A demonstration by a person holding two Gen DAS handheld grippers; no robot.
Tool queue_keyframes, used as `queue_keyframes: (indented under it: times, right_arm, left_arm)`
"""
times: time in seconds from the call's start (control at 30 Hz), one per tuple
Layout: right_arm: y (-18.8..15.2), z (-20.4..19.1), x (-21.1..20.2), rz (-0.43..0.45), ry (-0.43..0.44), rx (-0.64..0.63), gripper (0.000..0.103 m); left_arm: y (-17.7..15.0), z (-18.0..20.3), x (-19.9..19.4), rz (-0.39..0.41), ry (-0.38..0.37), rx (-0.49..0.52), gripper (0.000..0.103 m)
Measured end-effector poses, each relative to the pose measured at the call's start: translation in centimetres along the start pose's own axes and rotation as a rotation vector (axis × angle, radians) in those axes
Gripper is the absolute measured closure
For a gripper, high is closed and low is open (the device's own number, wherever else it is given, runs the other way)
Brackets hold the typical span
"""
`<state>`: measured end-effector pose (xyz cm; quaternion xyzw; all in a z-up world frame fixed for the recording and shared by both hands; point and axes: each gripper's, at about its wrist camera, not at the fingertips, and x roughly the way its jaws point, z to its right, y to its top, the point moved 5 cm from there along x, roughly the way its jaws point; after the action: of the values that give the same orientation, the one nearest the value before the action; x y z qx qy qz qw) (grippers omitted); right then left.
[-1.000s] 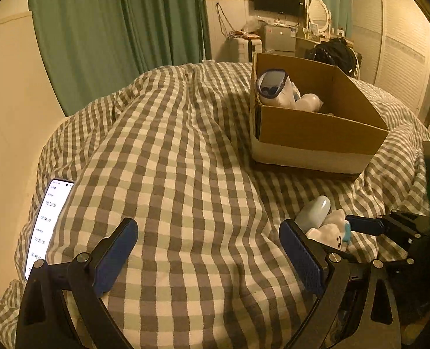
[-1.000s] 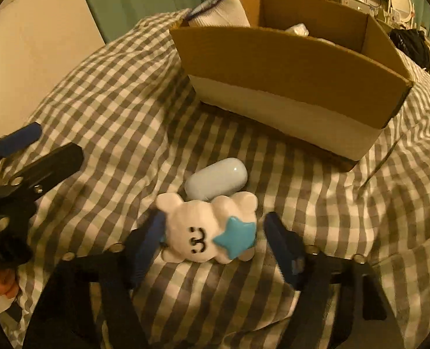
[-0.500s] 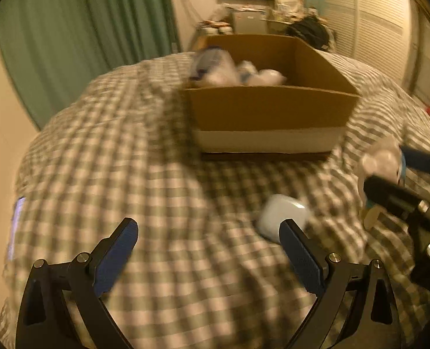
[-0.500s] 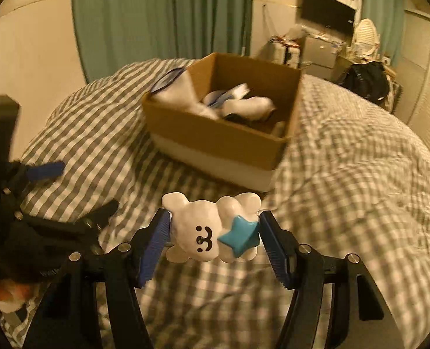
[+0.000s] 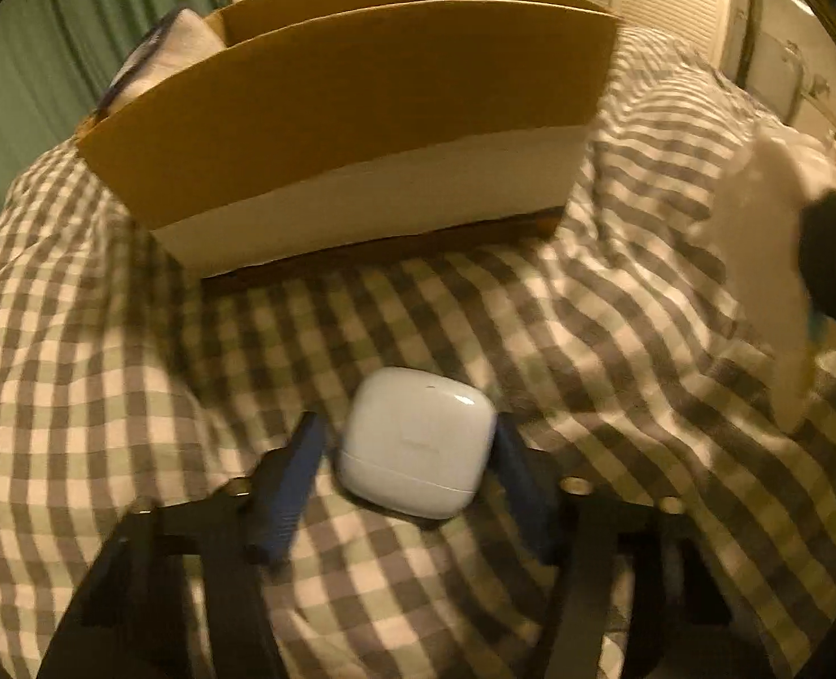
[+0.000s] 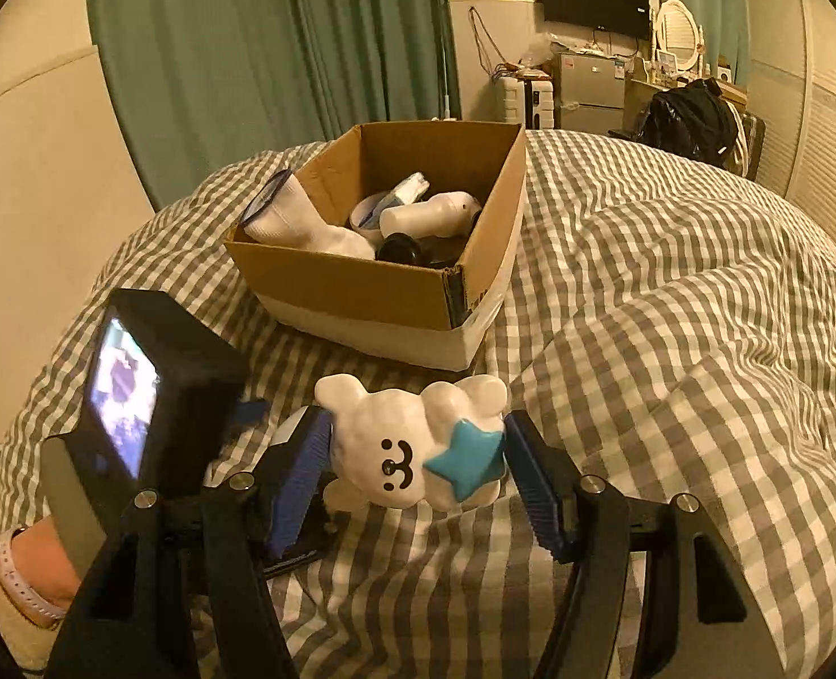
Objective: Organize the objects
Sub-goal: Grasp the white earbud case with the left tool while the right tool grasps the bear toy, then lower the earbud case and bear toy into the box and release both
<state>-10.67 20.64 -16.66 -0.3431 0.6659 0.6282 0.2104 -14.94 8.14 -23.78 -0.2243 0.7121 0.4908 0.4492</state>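
Note:
A white earbud case (image 5: 415,441) lies on the checked bedcover in front of the cardboard box (image 5: 361,130). My left gripper (image 5: 406,452) has its fingers on both sides of the case, closed in near it; the right pad touches, the left pad shows a small gap. My right gripper (image 6: 415,452) is shut on a white bear toy with a blue star (image 6: 412,441) and holds it above the bed, short of the box (image 6: 373,288). The toy also shows blurred at the right edge of the left wrist view (image 5: 768,260).
The box holds a white sock (image 6: 293,220), a white bottle (image 6: 429,215) and other items. The left gripper's camera body (image 6: 146,396) and a hand with a wristband (image 6: 16,583) sit at lower left. Furniture and a black bag (image 6: 689,113) stand behind the bed.
My left gripper swung right, dropped onto the earbud case and narrowed around it. My right gripper closed on the bear toy and lifted it off the bed.

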Motion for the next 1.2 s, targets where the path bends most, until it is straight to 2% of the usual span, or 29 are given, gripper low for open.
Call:
queue_keyframes:
  times: [0.13, 0.27, 0.47, 0.63, 0.77, 1.03, 1.2]
  right_arm:
    - [-0.2, 0.1, 0.4, -0.006, 0.004, 0.012, 0.04]
    - [-0.2, 0.0, 0.3, -0.005, -0.005, 0.013, 0.04]
    - [0.0, -0.7, -0.1, 0.003, -0.028, -0.015, 0.04]
    - [0.2, -1.6, -1.9, 0.022, -0.052, -0.033, 0.04]
    - [1.3, -2.2, -4.6, 0.067, -0.08, -0.047, 0.04]
    - [5.9, -4.1, -11.5, 0.221, -0.133, -0.128, 0.04]
    - [9.7, -5.0, -14.0, 0.288, -0.132, -0.174, 0.04]
  left_arm:
    - [-0.2, 0.2, -0.4, 0.005, 0.015, 0.013, 0.048]
    - [-0.4, -0.3, -1.3, -0.022, 0.0, -0.03, 0.048]
    - [-0.3, -1.6, -4.8, 0.014, -0.017, -0.096, 0.049]
    - [-0.2, -2.4, -8.4, 0.092, -0.007, -0.129, 0.049]
    - [1.5, -3.9, -12.0, 0.164, -0.007, -0.15, 0.049]
    - [5.5, -5.7, -18.8, 0.308, 0.021, -0.143, 0.049]
    - [8.4, -6.6, -21.2, 0.373, 0.059, -0.13, 0.049]
